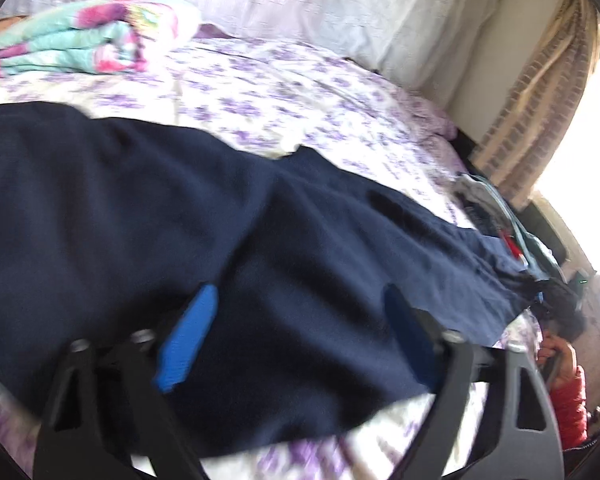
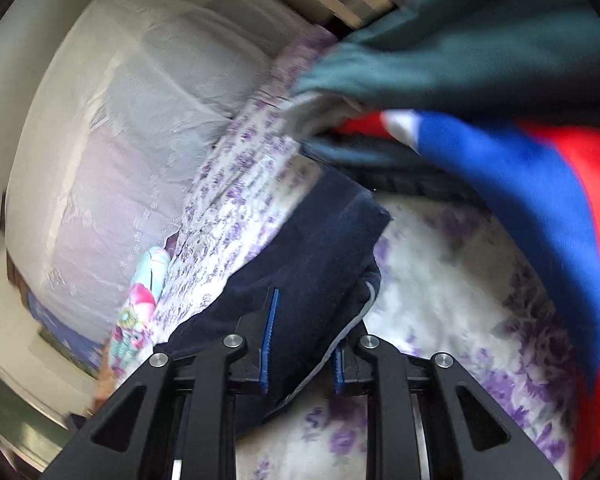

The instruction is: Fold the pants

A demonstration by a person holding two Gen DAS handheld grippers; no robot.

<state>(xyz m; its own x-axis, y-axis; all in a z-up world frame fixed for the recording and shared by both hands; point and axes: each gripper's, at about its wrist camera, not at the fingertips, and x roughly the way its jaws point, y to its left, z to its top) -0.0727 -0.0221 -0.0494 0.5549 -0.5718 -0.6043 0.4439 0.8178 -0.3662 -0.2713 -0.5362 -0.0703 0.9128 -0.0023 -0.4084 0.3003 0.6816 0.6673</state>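
One pants point(image 1: 220, 208), two claws point(image 1: 296, 336), one blanket point(image 1: 88, 36)

The bed point(image 1: 284, 92) is covered by a white sheet printed with purple flowers. Dark navy pants point(image 1: 148, 208) lie spread across its near part, rumpled into soft folds, one edge reaching toward the pile at the right. A folded blanket point(image 1: 80, 40) in turquoise, pink and white rests at the far left of the sheet. Pale lace-covered pillows point(image 1: 340, 4) line the far edge against the wall. At the right side sits a heap of clothes point(image 2: 500, 128), teal, red, blue and grey pieces stacked together on the sheet.
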